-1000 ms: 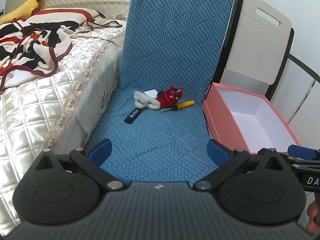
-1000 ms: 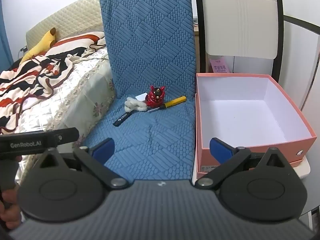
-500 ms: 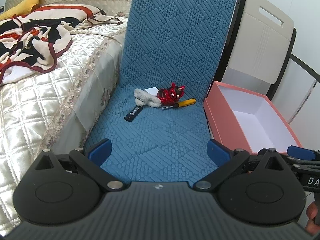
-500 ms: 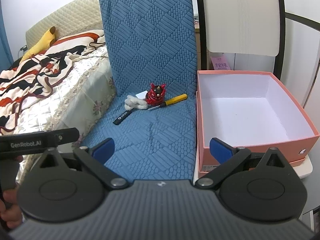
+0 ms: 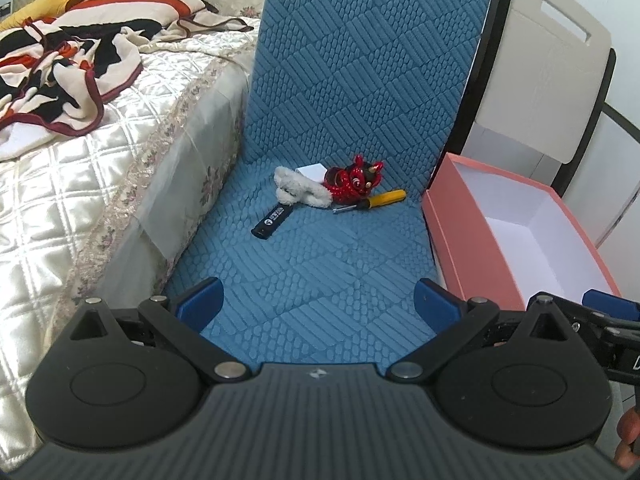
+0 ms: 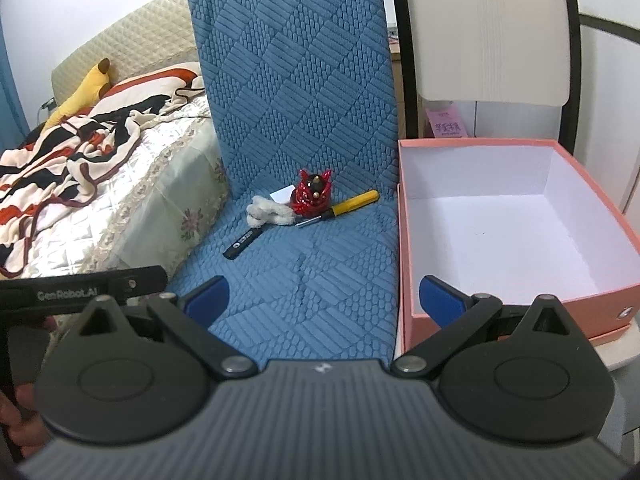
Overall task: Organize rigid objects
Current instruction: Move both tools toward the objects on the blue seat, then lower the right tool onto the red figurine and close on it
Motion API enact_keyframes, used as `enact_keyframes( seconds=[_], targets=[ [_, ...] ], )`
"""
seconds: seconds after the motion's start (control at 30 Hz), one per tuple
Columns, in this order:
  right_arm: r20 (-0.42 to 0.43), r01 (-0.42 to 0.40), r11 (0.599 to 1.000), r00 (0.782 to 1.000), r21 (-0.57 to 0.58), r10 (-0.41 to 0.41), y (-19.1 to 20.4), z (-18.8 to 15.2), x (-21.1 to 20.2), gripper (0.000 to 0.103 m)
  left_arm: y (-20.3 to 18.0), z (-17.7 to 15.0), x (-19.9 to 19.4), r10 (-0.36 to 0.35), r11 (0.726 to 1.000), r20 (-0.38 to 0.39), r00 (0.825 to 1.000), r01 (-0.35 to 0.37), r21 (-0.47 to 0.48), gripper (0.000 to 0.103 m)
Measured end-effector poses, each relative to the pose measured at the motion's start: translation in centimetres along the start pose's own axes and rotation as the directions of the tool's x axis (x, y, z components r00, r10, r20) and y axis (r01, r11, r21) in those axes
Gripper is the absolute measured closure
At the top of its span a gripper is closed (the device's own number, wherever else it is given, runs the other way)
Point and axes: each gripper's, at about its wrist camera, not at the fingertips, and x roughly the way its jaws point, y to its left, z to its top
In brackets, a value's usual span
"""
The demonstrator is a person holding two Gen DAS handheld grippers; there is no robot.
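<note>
On the blue chair seat [image 5: 320, 264] lie a black stick-shaped device [image 5: 273, 221], a white fluffy item [image 5: 298, 192], a small white card [image 5: 312, 169], a red lion figure [image 5: 354, 183] and a yellow-handled screwdriver [image 5: 372, 201]. They also show in the right wrist view: the device [image 6: 243, 242], the fluffy item [image 6: 266, 210], the figure [image 6: 312, 197], the screwdriver [image 6: 340, 207]. An empty pink box [image 6: 516, 232] stands right of the seat. My left gripper [image 5: 318, 305] and right gripper [image 6: 323, 295] are open and empty, well short of the objects.
A bed with a quilted cover [image 5: 72, 168] and a striped blanket [image 5: 60, 68] lies left of the chair. A beige folded chair [image 5: 536, 64] stands behind the box [image 5: 516, 240]. The left gripper's handle [image 6: 80, 289] shows at the right wrist view's left edge.
Both grippers have moved a little forward toward the chair seat; the objects look slightly larger. Nothing on the seat has moved and both grippers stay open.
</note>
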Motion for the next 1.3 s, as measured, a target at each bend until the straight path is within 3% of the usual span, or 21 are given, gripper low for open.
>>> enact_keyframes(
  seconds=[0.67, 0.93, 1.3],
  targets=[
    [-0.025, -0.028, 1.000, 0.999, -0.006, 0.028, 0.3, 1.2, 5.4, 0.000, 1.7, 1.6, 6.8, 0.015, 1.000, -0.050, 0.999, -0.015, 0.004, 0.000],
    [0.007, -0.099, 0.995, 0.995, 0.010, 0.099, 0.2, 3.9, 9.9, 0.000, 2.6, 3.1, 12.0, 0.023, 1.000, -0.103, 0.994, -0.023, -0.001, 0.000],
    [0.014, -0.101, 0.994, 0.995, -0.035, 0.101, 1.2, 7.7, 18.4, 0.003, 3.6, 5.4, 20.3, 0.032, 0.999, -0.174, 0.984, -0.034, -0.009, 0.000]
  ],
)
